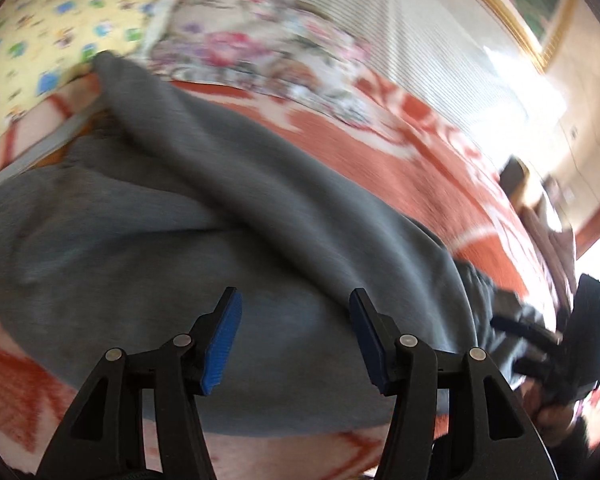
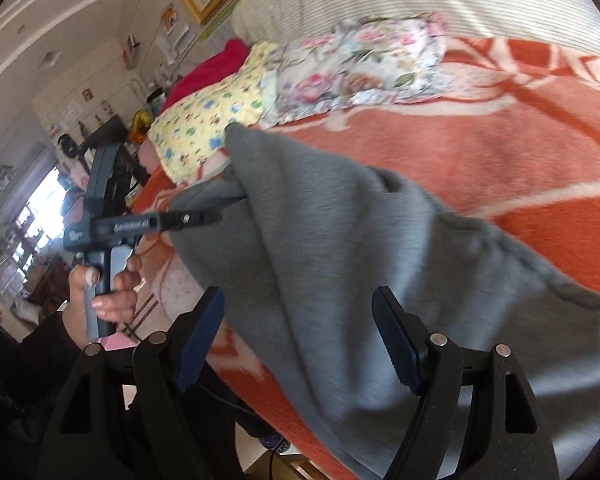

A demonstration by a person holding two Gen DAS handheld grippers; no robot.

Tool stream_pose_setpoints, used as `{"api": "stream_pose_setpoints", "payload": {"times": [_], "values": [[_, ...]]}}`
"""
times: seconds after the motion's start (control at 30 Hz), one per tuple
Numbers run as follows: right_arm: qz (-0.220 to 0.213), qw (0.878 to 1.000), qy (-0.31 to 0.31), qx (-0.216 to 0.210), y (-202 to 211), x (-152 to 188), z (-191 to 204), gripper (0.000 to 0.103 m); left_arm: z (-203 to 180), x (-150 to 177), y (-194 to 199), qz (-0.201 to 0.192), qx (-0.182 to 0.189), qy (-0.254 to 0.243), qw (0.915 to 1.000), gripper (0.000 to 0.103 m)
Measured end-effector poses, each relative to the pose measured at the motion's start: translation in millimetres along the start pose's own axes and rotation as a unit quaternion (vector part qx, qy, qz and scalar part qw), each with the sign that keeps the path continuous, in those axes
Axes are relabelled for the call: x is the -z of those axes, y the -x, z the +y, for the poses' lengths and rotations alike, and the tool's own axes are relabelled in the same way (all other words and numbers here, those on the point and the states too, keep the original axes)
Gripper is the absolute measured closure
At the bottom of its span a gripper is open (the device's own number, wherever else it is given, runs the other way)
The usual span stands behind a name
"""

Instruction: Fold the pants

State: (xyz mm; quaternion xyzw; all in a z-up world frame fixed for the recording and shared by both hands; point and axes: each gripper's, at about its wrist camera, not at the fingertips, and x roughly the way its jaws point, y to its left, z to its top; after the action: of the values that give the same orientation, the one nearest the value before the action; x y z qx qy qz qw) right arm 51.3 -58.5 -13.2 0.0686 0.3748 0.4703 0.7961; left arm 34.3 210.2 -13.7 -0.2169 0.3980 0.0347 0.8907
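grey sweatpants (image 1: 220, 216) | bunched on orange blanket (image 1: 380, 152), ahead of both tongs, one thick fold across, far from flat | left gripper (image 1: 296, 340) wide open, empty, over cloth | right gripper (image 2: 300, 340) wide open, empty | progress: early, most folds judged left

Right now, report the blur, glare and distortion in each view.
Left wrist: motion blur smears the grey pants and floral pillow; window glare whitens the right edge; the fisheye bends the bed. Right wrist: milder blur, bright window at left, left gripper fairly sharp.
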Motion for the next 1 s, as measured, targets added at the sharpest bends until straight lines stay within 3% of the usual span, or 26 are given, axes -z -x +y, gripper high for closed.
{"api": "stream_pose_setpoints", "payload": {"times": [0.33,0.63,0.9,1.0], "values": [[0.019,0.999,0.026,-0.004,-38.2,-17.7,25.5,0.026,44.0,-36.4,7.2,-0.033,-0.039,0.037,0.9980,0.041],[0.044,0.990,0.117,0.064,-90.2,-27.3,62.5,0.026,81.9,-78.2,-2.3,-0.034,-0.063,0.093,0.9931,0.037],[0.076,0.975,0.172,0.119,-138.6,-27.5,70.4,0.027,112.3,-127.6,-34.8,-0.009,-0.068,0.134,0.9886,0.032],[0.083,0.974,0.160,0.135,-147.4,-27.0,57.5,0.037,123.7,-145.9,-55.3,0.020,-0.081,0.151,0.9851,0.032]]}}
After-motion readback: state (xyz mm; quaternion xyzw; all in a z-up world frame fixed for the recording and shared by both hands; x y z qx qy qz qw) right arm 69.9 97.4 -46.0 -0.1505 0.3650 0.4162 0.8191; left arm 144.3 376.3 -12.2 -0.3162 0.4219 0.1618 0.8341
